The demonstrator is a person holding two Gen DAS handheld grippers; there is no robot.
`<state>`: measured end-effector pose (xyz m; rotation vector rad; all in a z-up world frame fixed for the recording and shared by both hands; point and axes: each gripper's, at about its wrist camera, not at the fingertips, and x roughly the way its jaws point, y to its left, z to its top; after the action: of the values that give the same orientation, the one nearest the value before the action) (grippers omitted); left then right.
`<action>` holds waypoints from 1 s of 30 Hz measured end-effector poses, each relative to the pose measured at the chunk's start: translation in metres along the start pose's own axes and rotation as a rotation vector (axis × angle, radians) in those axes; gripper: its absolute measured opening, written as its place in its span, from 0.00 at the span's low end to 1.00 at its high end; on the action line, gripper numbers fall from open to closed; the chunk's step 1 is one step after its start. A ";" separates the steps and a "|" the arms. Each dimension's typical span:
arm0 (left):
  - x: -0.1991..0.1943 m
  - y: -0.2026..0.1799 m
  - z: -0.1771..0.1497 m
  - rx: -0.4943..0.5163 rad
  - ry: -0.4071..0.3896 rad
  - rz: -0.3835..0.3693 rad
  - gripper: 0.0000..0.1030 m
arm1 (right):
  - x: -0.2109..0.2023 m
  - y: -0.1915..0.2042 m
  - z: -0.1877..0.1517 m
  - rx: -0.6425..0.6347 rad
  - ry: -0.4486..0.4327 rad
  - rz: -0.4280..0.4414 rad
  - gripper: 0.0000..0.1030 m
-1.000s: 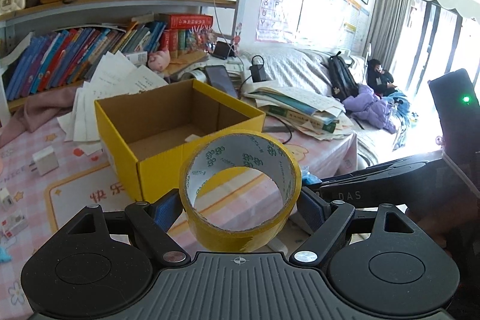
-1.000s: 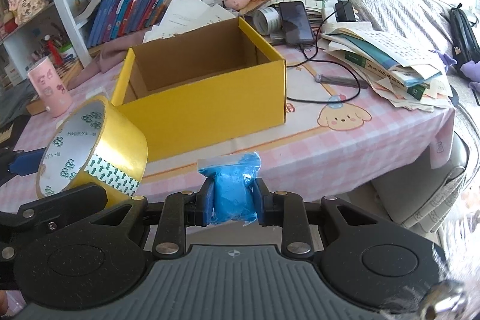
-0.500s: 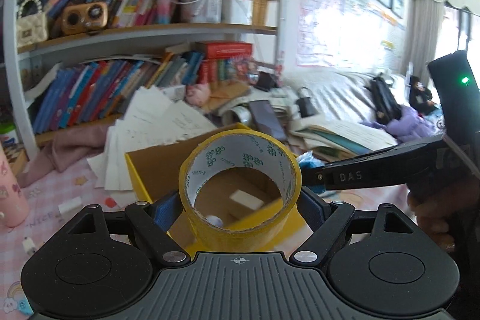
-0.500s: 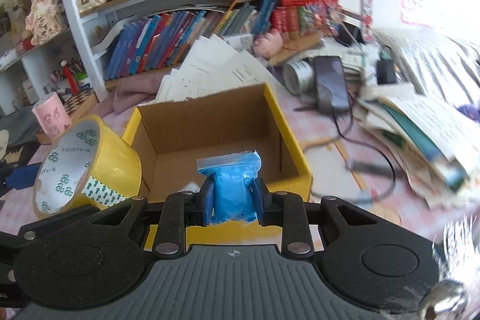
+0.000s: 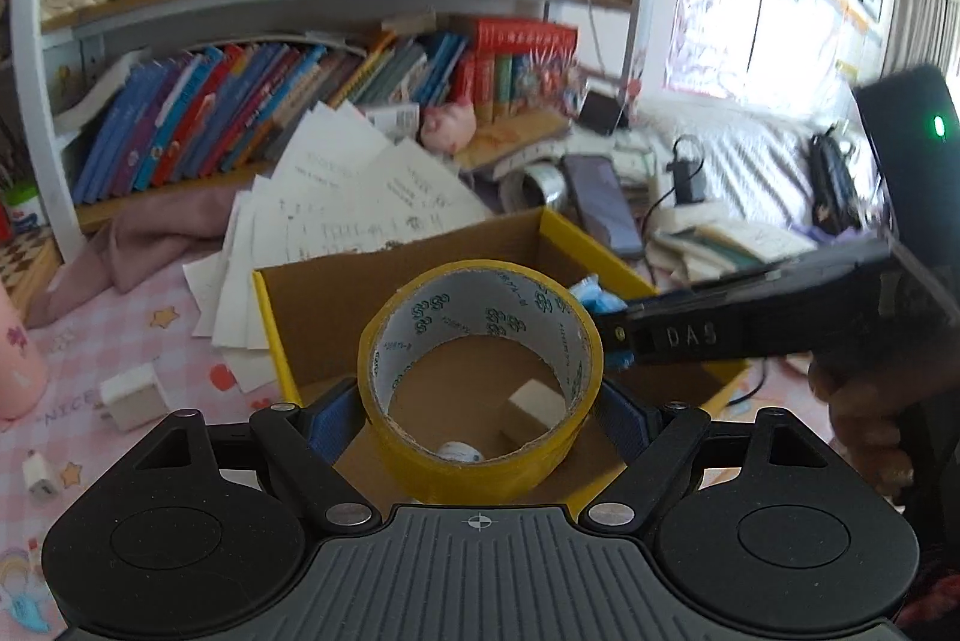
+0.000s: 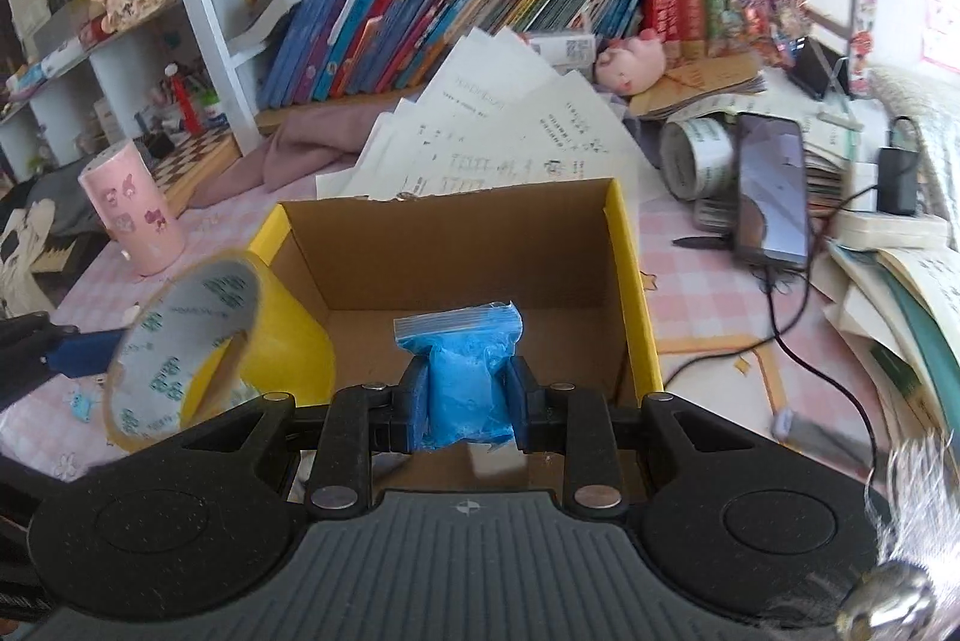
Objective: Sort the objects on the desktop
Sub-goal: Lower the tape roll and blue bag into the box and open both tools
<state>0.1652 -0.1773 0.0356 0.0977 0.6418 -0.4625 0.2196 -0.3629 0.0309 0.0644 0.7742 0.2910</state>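
Now a tape roll [image 5: 480,377] is clamped in the left tool [image 5: 480,416], and a blue bag [image 6: 465,377] is gripped in the right tool [image 6: 465,401]; both are held over the open yellow box [image 6: 633,281] on the tabletop [image 6: 690,293]. Each should be lowered inside the walls before being freed, one at a time, so that the tools are not knocked together and the small items already inside [image 5: 528,413] are not struck.

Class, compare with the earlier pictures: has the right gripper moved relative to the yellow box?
Yes. The right gripper, shut on the blue bag, advanced from before the yellow box to above its opening.
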 end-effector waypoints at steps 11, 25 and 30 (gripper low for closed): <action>0.082 0.011 0.028 0.042 0.187 0.076 0.82 | 0.079 -0.020 0.047 0.043 0.143 0.066 0.24; 0.115 0.000 0.036 0.122 0.264 0.120 0.82 | 0.132 -0.025 0.055 0.050 0.248 0.053 0.25; 0.104 0.002 0.037 0.109 0.223 0.133 0.82 | 0.128 -0.026 0.057 0.067 0.223 0.080 0.39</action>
<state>0.2598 -0.2245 0.0032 0.2970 0.8232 -0.3606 0.3521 -0.3487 -0.0200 0.1273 1.0047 0.3518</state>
